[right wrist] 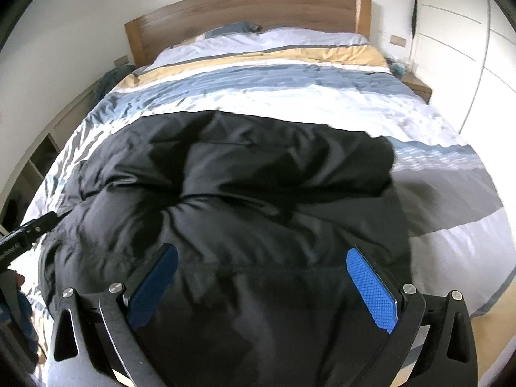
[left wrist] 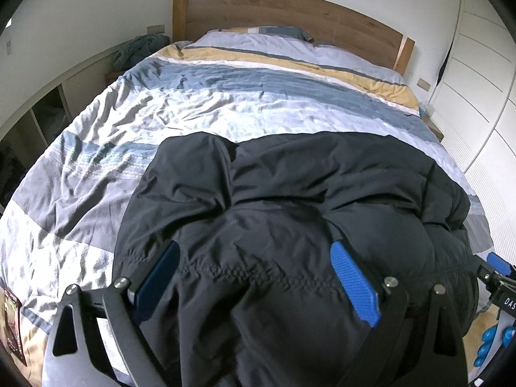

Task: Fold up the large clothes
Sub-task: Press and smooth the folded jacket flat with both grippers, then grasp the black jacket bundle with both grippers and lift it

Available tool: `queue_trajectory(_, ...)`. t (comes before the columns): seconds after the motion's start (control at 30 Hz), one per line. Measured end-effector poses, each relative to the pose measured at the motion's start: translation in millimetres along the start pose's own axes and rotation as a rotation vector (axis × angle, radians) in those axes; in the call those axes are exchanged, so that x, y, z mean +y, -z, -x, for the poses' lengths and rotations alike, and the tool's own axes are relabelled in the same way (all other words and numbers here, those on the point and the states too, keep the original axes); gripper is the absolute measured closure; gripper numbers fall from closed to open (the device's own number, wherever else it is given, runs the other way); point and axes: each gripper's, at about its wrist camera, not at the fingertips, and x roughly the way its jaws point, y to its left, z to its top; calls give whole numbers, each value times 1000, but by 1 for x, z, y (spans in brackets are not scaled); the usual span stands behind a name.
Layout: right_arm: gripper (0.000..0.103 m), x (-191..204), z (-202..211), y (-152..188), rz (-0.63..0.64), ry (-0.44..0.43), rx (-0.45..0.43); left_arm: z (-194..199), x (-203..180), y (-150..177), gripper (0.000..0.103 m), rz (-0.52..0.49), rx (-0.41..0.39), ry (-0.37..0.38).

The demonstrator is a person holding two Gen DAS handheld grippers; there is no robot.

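Note:
A large black padded jacket [left wrist: 290, 193] lies spread on the near half of the bed; it also shows in the right wrist view [right wrist: 242, 177]. My left gripper [left wrist: 254, 248] is open, its blue pads [left wrist: 353, 282] wide apart over the jacket's near left part, by a stitched seam. My right gripper [right wrist: 262, 253] is open too, its blue pads [right wrist: 371, 290] wide apart over the jacket's near right part. Neither holds cloth. The right gripper's tip shows at the right edge of the left view [left wrist: 493, 274], and the left gripper's at the left edge of the right view [right wrist: 29, 229].
The bed has a striped blue, white, grey and yellow duvet [left wrist: 225, 96] and a wooden headboard [left wrist: 290, 16]. White wardrobe doors [left wrist: 483, 80] stand on the right, low open shelves [left wrist: 48, 113] on the left. A bedside table [right wrist: 416, 85] stands at the far right.

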Motion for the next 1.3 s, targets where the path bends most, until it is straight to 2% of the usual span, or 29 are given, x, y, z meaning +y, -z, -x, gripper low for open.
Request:
queue_trajectory(0.13, 1, -27, -1, 1, -24, 38, 10, -3, 2, -2, 8, 4, 8, -3)
queue_trajectory(0.3, 1, -65, -3, 0, -49, 82, 23, -12, 20, -7, 8, 36, 32, 31)
queue_trajectory(0.53, 1, -118, -14, -2, -124, 78, 68, -31, 87, -13, 8, 127, 100, 44)
queue_trajectory(0.67, 1, -140, -34, 0, -150, 25, 125, -48, 133, -9, 8, 217, 163, 105)
queue_trajectory(0.8, 1, -159, -58, 8, -238, -81, 188, -69, 173, 4, 8, 334, 236, 219)
queue_trajectory(0.87, 1, -167, -70, 13, -281, -125, 215, -83, 189, 12, 8, 399, 273, 304)
queue_trajectory(0.93, 1, -173, -82, 16, -321, -170, 239, -91, 195, 18, 8, 425, 290, 351)
queue_trajectory(1.1, 1, -196, -119, 29, -451, -313, 306, -122, 202, 31, 8, 474, 361, 525)
queue_trajectory(1.3, 1, -200, -154, 43, -456, -426, 402, -151, 208, 47, 7, 523, 421, 674)
